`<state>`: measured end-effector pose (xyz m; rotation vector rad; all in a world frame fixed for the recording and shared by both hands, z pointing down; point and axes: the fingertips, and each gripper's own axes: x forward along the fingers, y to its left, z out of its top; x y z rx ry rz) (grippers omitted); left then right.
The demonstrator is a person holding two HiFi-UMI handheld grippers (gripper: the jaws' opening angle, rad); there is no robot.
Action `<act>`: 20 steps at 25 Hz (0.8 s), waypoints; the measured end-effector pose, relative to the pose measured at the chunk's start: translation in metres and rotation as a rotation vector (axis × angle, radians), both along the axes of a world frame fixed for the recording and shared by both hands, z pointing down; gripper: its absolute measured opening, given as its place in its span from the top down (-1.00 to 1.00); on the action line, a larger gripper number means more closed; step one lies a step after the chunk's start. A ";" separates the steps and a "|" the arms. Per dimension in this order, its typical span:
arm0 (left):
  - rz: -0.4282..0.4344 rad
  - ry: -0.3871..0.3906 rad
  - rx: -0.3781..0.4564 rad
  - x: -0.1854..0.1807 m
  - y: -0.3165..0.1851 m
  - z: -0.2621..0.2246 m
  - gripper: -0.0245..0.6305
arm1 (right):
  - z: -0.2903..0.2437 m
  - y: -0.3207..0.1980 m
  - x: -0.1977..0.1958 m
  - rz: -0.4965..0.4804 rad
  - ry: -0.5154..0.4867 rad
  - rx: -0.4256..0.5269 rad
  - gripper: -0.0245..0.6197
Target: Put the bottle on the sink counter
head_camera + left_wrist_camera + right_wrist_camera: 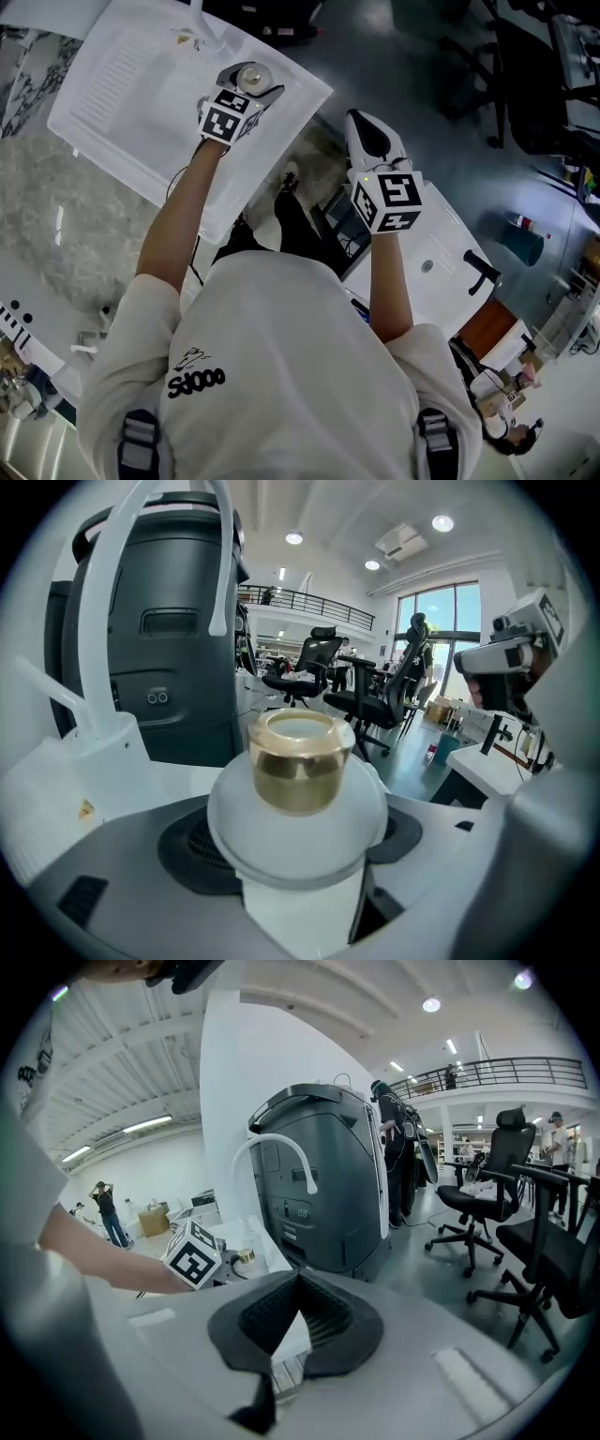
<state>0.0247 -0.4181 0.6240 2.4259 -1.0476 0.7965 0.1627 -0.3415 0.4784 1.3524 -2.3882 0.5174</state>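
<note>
The left gripper (247, 84) had its jaws clamped on the round white plastic bottle with a gold cap (297, 803) above the white moulded sink counter (122, 84), possibly resting on it, while the right gripper (298, 1283) hung well apart, jaws pressed together on nothing.

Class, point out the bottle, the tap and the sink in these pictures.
bottle (298, 771), left gripper view, on its gold cap.
tap (221, 564), left gripper view, on its white down-turned spout.
sink (131, 89), head view, on the bare white basin floor.
</note>
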 end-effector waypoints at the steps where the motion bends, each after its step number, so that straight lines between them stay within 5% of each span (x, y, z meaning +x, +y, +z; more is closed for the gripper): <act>1: -0.004 -0.003 -0.002 0.001 -0.002 0.005 -0.11 | 0.002 0.000 0.002 0.006 0.001 -0.005 0.89; 20: 0.008 -0.080 0.062 0.015 -0.017 0.034 -0.11 | 0.017 0.003 0.015 0.031 0.015 -0.051 0.89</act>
